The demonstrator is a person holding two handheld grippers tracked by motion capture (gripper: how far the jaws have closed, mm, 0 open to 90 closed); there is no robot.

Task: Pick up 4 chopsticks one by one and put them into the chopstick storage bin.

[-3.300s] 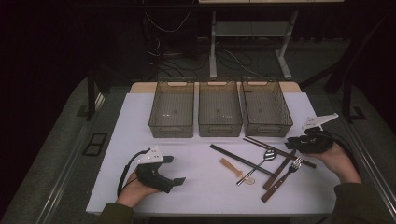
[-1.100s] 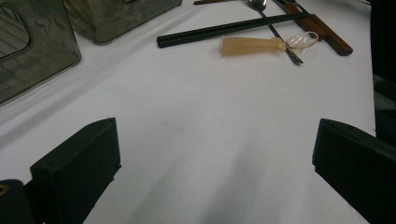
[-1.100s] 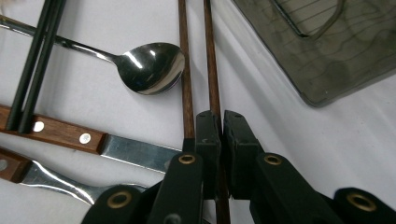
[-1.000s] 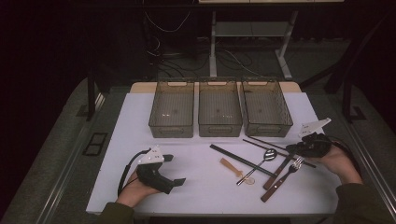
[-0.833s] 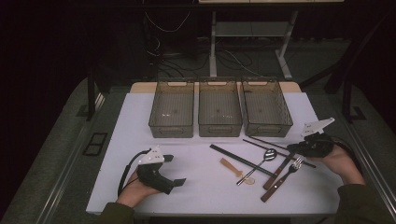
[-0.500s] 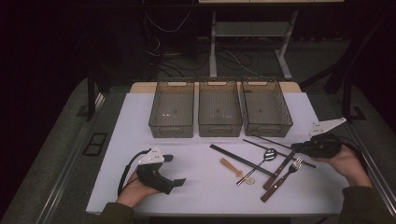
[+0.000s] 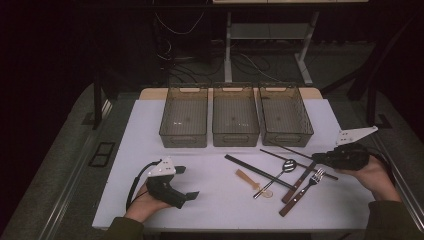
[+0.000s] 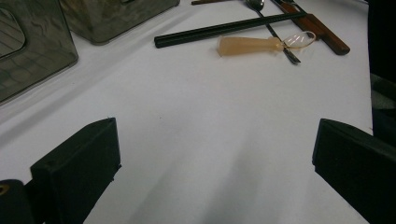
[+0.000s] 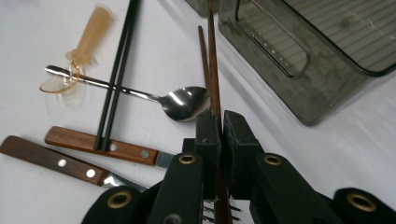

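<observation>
Pinching one brown chopstick (image 9: 211, 70) near its end, right hand-held gripper (image 9: 219, 122) clamped thin on it, rod running ahead past the spoon (image 9: 184, 103) toward the bin (image 9: 299, 65). Best lifted level, clear of its twin. Left hand-held gripper (image 7: 184, 182) wide, idle on counter (image 7: 210, 165).

The white counter (image 7: 125, 145) is bare across the left half of the frame and along its lower edge, giving open passage there. Three smoky translucent plastic bins (image 7: 235, 117) stand in a row across the upper middle, walling off the far side. To the lower right, a clutter of black chopsticks (image 7: 257, 171), brown wooden chopsticks (image 7: 295, 155), a steel spoon (image 7: 280, 172), wooden-handled cutlery (image 7: 295, 192) and an amber plastic spoon (image 7: 248, 179) blocks low passes.
</observation>
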